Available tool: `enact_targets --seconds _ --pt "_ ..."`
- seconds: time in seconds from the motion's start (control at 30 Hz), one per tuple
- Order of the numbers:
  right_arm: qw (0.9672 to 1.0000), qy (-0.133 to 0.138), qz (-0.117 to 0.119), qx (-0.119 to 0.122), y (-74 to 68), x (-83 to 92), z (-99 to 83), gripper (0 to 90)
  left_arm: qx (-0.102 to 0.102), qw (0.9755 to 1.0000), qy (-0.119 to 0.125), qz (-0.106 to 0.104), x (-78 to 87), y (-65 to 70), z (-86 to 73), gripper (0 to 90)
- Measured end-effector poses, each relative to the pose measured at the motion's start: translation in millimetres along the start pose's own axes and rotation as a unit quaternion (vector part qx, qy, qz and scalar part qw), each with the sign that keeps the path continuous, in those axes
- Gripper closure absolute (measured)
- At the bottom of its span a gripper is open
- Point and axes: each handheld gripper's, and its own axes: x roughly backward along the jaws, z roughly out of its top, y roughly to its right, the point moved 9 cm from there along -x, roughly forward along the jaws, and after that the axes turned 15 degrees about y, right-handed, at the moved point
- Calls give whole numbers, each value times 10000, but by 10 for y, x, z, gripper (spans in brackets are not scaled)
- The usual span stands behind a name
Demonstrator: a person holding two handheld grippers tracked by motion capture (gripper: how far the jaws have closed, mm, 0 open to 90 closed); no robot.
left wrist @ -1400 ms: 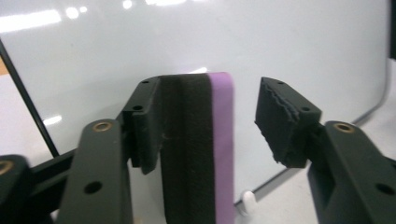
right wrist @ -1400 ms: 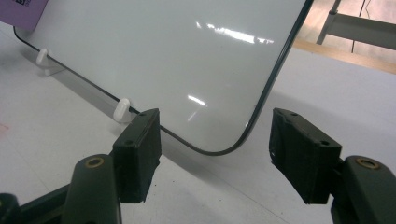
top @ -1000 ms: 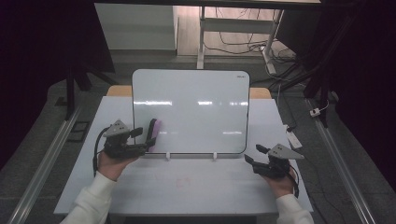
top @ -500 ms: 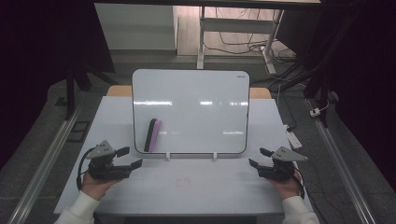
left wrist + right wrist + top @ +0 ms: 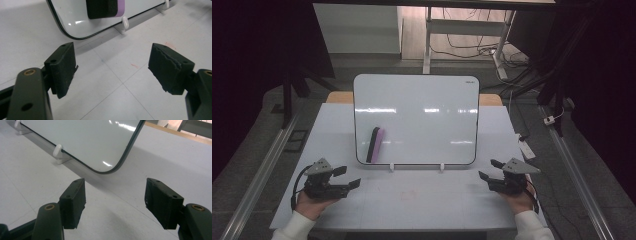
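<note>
The left gripper [image 5: 346,178] has let go of the black-and-purple felt eraser [image 5: 375,145] — now apparently stuck low on the white rectangular whiteboard [image 5: 416,119] — and sunk to the table, jaws just widened and empty, while the right gripper [image 5: 490,170] rests half-open, holding nothing.

White knit sleeves [image 5: 297,227]; each black two-jaw claw [image 5: 346,177] has a grey three-cornered plate, brass screws and black cable.
</note>
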Motion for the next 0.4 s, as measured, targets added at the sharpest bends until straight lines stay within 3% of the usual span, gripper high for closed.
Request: enact_targets --seconds 0.4 --pt "10000 37 -2 8 0 1 12 325 29 10000 -1 19 -1 -10 0 228"
